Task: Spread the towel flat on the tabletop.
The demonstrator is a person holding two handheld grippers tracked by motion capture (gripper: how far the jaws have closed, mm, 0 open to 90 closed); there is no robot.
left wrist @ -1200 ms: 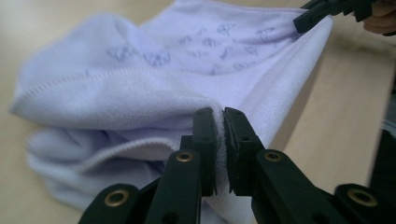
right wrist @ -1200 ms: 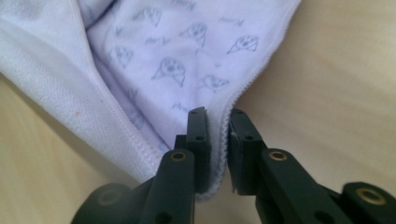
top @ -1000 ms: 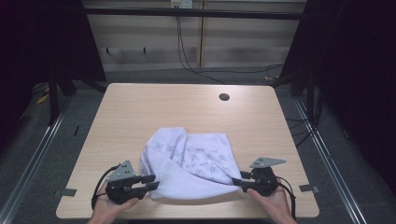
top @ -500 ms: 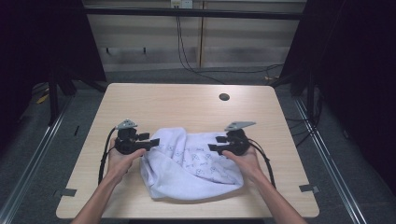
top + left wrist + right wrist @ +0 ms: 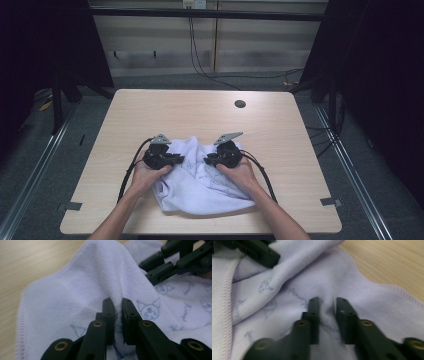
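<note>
- Here, mid-fold by the look of it: white towel (image 5: 200, 182) bunched on the near half of the table (image 5: 280, 135), both tools brought together over its far edge.
- Left gripper (image 5: 118, 305) pinching a raised ridge of the towel, cloth squeezed in the narrow slot between its jaws, stitched hem curving off to its left.
- Right gripper (image 5: 326, 304) set with jaws slightly apart, a pucker of cloth between them; cannot tell whether clamped or merely resting on it.
- Seen from above, left gripper (image 5: 162, 156) and right gripper (image 5: 222, 157) near each other, facing inward, towel spreading toward the person behind them.
- Printed cartoon faces just right of the left tool's tips; wavy hem and bare wood beyond the right tool's tips.
- Likely step: gathering or carrying an edge across to fold the cloth.
- Next move probably calls for a firm hold on the right side, then matched travel of both tools to keep the edge level.
- Risk: thin pinch slipping free under pull.
</note>
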